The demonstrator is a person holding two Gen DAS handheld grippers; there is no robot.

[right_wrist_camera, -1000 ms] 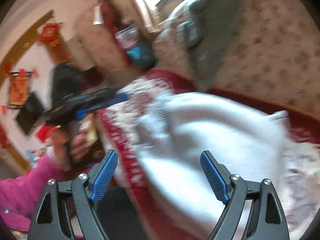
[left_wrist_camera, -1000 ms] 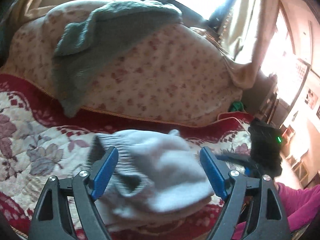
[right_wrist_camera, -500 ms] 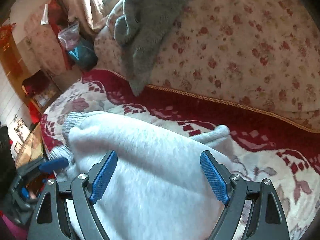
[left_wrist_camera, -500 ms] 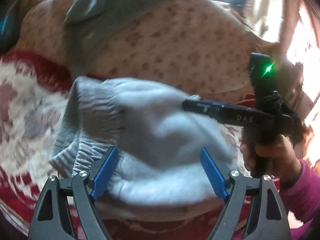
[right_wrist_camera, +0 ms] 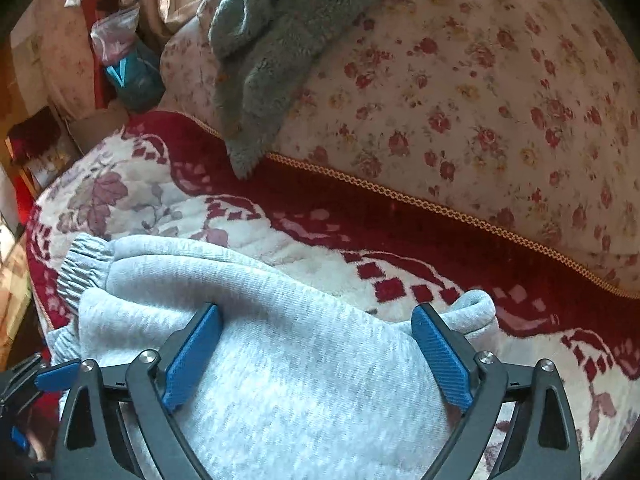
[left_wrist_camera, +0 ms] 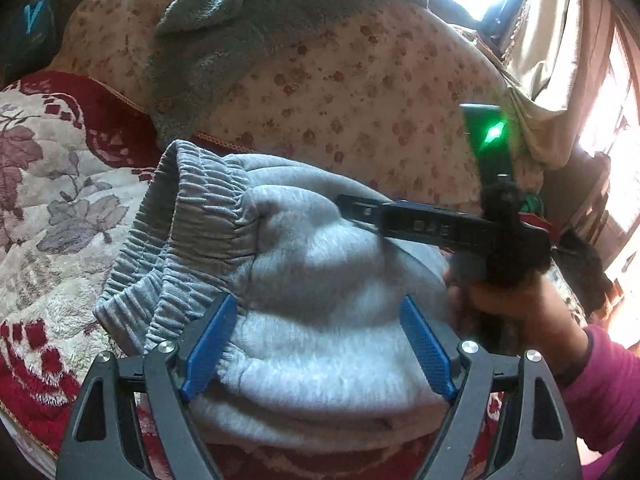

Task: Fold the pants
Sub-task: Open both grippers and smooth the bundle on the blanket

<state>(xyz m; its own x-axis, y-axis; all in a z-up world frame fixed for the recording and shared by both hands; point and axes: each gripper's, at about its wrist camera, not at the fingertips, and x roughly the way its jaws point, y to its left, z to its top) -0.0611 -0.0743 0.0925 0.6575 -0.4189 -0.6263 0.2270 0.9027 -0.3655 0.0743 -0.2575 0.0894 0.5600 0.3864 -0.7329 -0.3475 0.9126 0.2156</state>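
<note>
A: Pants location?
B: Light grey fleece sweatpants [left_wrist_camera: 320,320], folded into a thick bundle, lying on the red-and-cream floral plush blanket [right_wrist_camera: 248,216] that covers the bed. Ribbed elastic waistband [left_wrist_camera: 192,216] sits at the bundle's left end in the left wrist view.

A: Left gripper?
B: Left gripper [left_wrist_camera: 316,348] hangs over the near edge of the bundle, jaws released and wide. Grey fabric shows between the blue pads [left_wrist_camera: 208,344], but they don't pinch it.

A: Right one?
B: Right gripper [right_wrist_camera: 316,356] is over the other part of the same bundle, jaws opening. Cloth lies between them, nothing clamped. A rolled fold of grey fabric [right_wrist_camera: 476,308] sits just beside the right-hand pad; contact there, can't tell.

A: Is it visible from the left camera?
B: Yes, a black bar reaching over the top of the pants, held by a hand [left_wrist_camera: 516,304] in a pink sleeve [left_wrist_camera: 604,384]. Green light above it.

A: Background?
B: Cream quilt with small red roses [right_wrist_camera: 480,100] piled behind, grey-green fuzzy garment [left_wrist_camera: 248,32] draped on it. Gold braid trim [right_wrist_camera: 440,204] along the quilt's lower edge.
</note>
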